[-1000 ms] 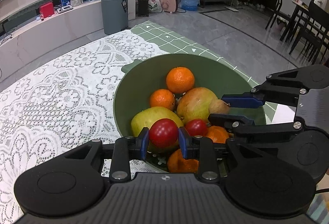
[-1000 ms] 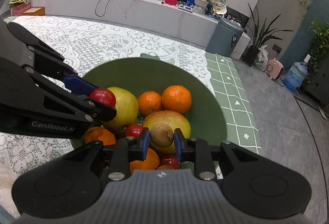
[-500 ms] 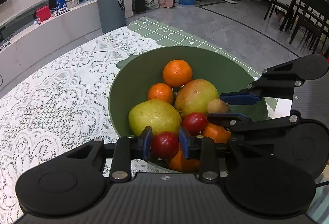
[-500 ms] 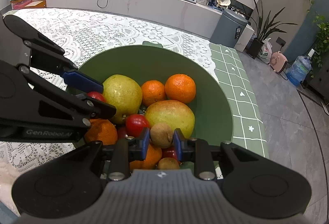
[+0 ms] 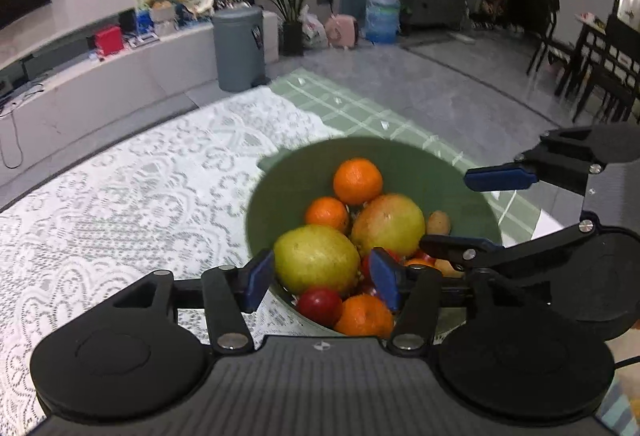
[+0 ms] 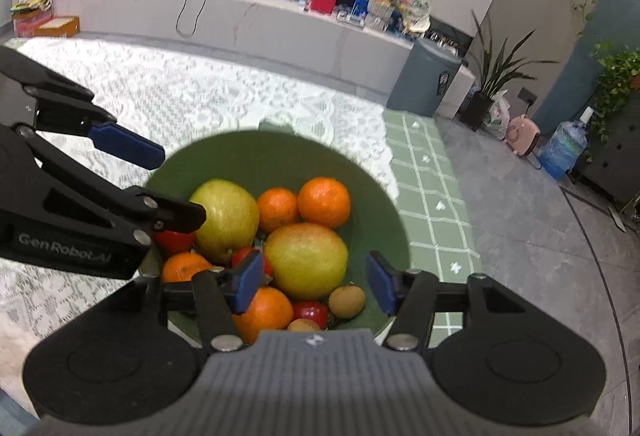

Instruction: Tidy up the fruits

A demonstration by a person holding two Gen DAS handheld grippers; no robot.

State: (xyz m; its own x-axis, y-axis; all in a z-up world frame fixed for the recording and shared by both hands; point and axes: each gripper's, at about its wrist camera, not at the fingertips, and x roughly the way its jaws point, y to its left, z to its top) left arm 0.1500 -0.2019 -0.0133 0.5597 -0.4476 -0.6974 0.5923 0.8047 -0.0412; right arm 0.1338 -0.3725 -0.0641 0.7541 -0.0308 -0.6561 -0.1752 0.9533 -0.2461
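Observation:
A green bowl (image 5: 448, 180) (image 6: 280, 152) on the lace tablecloth holds several fruits: oranges (image 5: 357, 181), a yellow-green pear (image 5: 316, 259) (image 6: 226, 218), a mango (image 5: 388, 224) (image 6: 306, 260), red tomatoes and small brown fruits. My left gripper (image 5: 322, 278) is open and empty above the bowl's near edge. A red tomato (image 5: 319, 305) lies in the bowl just below it. My right gripper (image 6: 314, 282) is open and empty over the bowl. A small brown kiwi (image 6: 347, 301) lies in the bowl between its fingers. Each gripper shows in the other's view.
The white lace tablecloth (image 5: 120, 204) spreads to the left of the bowl. A green checked cloth (image 6: 432, 204) covers the table's right end, with floor beyond. A grey bin (image 5: 239, 48), a plant and a water bottle stand far off.
Both grippers have opened. The red tomato has dropped from the left gripper and the brown kiwi from the right gripper into the bowl. Both grippers have pulled back and up a little.

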